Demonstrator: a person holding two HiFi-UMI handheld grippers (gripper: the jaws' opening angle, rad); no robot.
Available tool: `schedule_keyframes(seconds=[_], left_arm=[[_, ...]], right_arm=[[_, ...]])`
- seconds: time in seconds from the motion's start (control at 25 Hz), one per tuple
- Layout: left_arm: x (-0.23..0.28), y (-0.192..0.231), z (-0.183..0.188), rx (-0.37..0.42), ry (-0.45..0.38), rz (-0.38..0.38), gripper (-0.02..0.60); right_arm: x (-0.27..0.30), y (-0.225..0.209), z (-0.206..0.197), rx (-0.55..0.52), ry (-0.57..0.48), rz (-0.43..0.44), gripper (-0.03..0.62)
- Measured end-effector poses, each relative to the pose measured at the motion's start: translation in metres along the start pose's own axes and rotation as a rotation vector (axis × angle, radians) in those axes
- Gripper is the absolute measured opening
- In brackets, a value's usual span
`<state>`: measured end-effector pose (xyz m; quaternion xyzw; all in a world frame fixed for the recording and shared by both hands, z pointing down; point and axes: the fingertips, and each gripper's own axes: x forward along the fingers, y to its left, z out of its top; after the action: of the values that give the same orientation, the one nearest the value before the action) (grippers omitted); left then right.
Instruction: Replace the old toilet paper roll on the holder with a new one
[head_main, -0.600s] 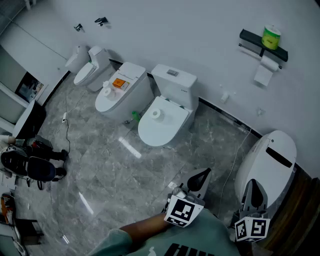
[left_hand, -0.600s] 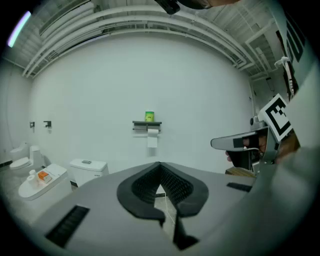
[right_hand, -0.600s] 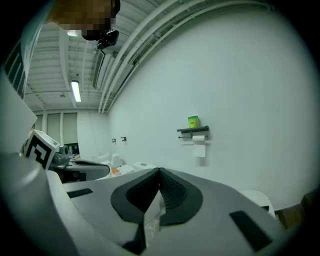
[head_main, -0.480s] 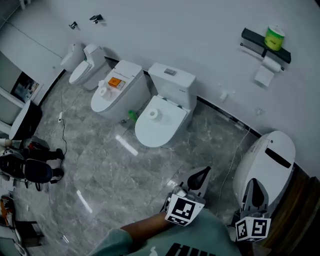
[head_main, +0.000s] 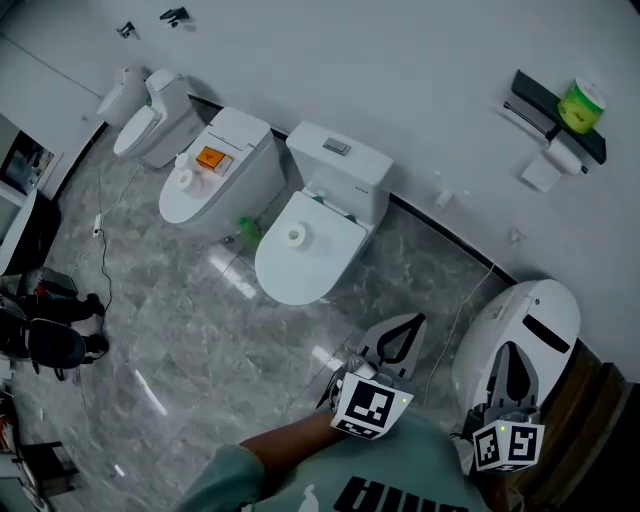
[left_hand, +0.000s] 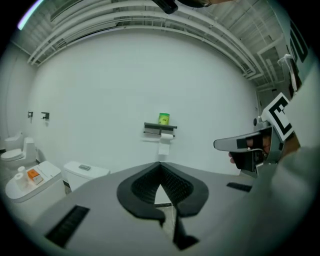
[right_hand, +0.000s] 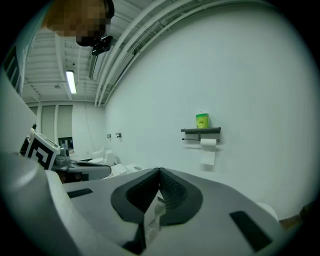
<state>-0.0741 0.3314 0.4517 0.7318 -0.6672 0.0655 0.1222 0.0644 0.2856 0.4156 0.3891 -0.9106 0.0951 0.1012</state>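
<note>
A black wall holder (head_main: 553, 108) hangs at the upper right, with a green pack (head_main: 581, 103) on its shelf and the old white roll (head_main: 557, 160) under it, a sheet hanging down. The holder (left_hand: 160, 126) also shows far ahead on the wall in the left gripper view, and the holder (right_hand: 201, 131) likewise in the right gripper view. A fresh roll (head_main: 294, 236) stands on the nearest toilet's lid (head_main: 310, 265). My left gripper (head_main: 415, 322) and right gripper (head_main: 512, 352) hover low in the head view, both shut and empty, far from the holder.
Three more toilets line the wall to the left; one lid (head_main: 205, 185) carries a roll (head_main: 184, 180) and an orange box (head_main: 211, 157). A white rounded unit (head_main: 520, 330) stands under the right gripper. A cable (head_main: 105, 250) trails over the marble floor.
The head view has swung, so the toilets slid left and the holder slid right and down. Both grippers keep their places in the view and stay shut.
</note>
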Motion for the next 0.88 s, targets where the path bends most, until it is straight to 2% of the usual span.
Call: schedule_keyframes(seconds=[0.32,0.52,0.88], left_arm=[[0.036,0.031,0.027,0.015,-0.042,-0.053,0.005],[0.049,0.034,0.032,0.015,-0.031,-0.073,0.004],[0.108,0.048,0.038,0.035,0.005,-0.028,0.005]], right_arm=[[0.035,-0.005,0.024,0.001,-0.029,-0.066,0.008],[0.047,-0.010,0.029,0.008,-0.029,-0.077,0.008],[0.103,-0.053,0.029,0.064,-0.022,-0.037,0.008]])
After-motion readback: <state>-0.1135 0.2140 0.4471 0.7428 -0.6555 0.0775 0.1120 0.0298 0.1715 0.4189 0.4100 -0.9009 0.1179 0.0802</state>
